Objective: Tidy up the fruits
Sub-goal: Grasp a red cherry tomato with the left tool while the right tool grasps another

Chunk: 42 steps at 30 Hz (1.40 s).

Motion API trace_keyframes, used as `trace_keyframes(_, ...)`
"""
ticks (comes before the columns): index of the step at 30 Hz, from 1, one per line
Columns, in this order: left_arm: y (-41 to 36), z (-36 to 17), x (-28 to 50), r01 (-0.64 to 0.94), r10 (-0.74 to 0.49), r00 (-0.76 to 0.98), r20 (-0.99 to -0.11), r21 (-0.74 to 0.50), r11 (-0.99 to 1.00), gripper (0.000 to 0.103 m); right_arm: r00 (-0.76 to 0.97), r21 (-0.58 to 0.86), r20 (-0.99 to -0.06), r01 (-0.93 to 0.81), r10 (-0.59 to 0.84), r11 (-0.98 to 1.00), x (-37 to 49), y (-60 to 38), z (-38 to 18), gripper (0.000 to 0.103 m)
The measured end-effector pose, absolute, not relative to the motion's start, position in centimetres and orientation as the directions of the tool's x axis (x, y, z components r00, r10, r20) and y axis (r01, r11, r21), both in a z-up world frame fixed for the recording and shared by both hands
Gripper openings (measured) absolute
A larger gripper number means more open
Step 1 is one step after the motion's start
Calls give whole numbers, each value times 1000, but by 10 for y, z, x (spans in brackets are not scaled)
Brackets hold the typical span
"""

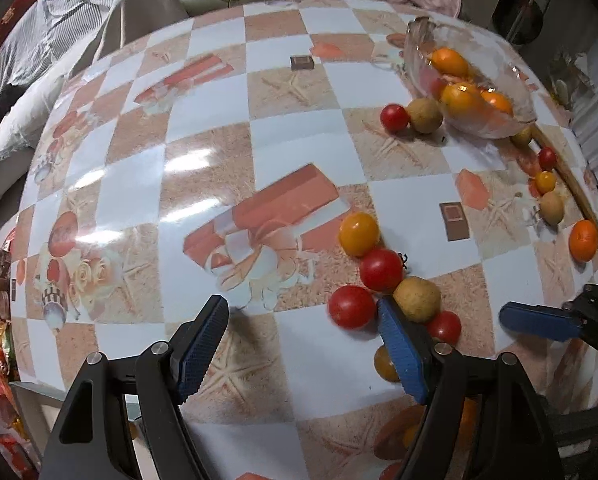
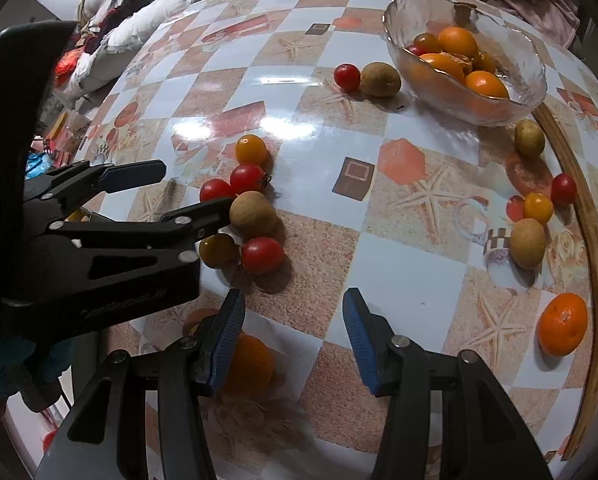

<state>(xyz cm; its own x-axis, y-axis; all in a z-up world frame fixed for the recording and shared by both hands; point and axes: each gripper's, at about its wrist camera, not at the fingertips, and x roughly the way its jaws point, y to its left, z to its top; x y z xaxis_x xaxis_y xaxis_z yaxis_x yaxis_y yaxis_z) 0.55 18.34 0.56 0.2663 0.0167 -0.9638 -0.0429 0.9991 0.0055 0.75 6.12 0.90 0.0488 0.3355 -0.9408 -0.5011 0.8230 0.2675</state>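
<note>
Left gripper [image 1: 301, 308]: pitched steeply down over checked table [image 1: 227, 152], jaws set wide, only bare tabletop between the pads, nothing gripped. Right-hand finger [image 1: 399, 344] of this gripper pushed in among fruit cluster, tip lodged between near red tomato [image 1: 351, 306] and brown round fruit [image 1: 417, 298]; actual contact not determinable. Beyond that fingertip: second red tomato [image 1: 381, 270], then yellow tomato [image 1: 359, 234]. Just outside the same finger: small red tomato [image 1: 445, 326] and dark yellow tomato [image 1: 385, 364], the latter partly hidden behind it.

Right gripper [image 2: 294, 300]: likewise angled steeply down, positioned just to the right of the left gripper, jaws partly open, narrower than the left pair, pads clear of everything, nothing held. Loose orange [image 2: 255, 360] lying on the table under and behind its left finger, outside the gap. Second orange [image 2: 563, 324] well off to its right, near the table's wooden edge [image 2: 595, 240].

Glass bowl [image 2: 539, 76]: far ahead and to the right of both grippers, holding oranges and small tomatoes. More fruit scattered along the right edge between bowl and second orange.
</note>
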Motion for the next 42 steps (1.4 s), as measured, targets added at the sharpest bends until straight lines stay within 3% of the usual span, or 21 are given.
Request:
trace_keyframes(2,184,6,6,-57,10,276,-961,-5,998,77,50,269,-940,-498,337,824,7,59,9,55)
trace_keyframes(4,184,7,5,-59,11,287,-958,-6,998,69,51,273,-938,-495,342,825,7,58,9,55)
trace_keyframes(9,186,12,4,-65,20,298,-954,0,998,37,52,276,-936,-504,348,819,9,61,9,55)
trace_keyframes(10,190,13,4,-79,24,299,-954,0,997,35,51,278,-935,-504,350,818,9,62,9,55)
trace_keyframes(19,207,19,-8,-123,1,327,-945,-42,991,35,78,264,-930,-539,359,800,11,84,8,55)
trace_keyframes(21,212,18,-8,-128,-14,328,-944,-59,990,35,90,255,-928,-554,362,792,10,90,8,45)
trace_keyframes(23,212,17,-10,-130,-25,328,-945,-71,989,35,88,274,-918,-564,387,779,8,93,10,27)
trace_keyframes(26,209,14,-11,-129,-48,316,-948,-93,987,35,107,257,-918,-573,381,778,6,95,13,23)
trace_keyframes(30,196,11,-18,-107,-19,319,-948,-56,993,35,99,281,-914,-545,394,790,6,83,15,23)
trace_keyframes(33,196,12,-22,-107,-29,321,-947,-67,992,23,99,294,-912,-523,399,800,5,73,17,23)
trace_keyframes(42,199,16,-27,-133,-42,326,-945,-90,987,23,93,313,-912,-471,399,825,-3,53,20,23)
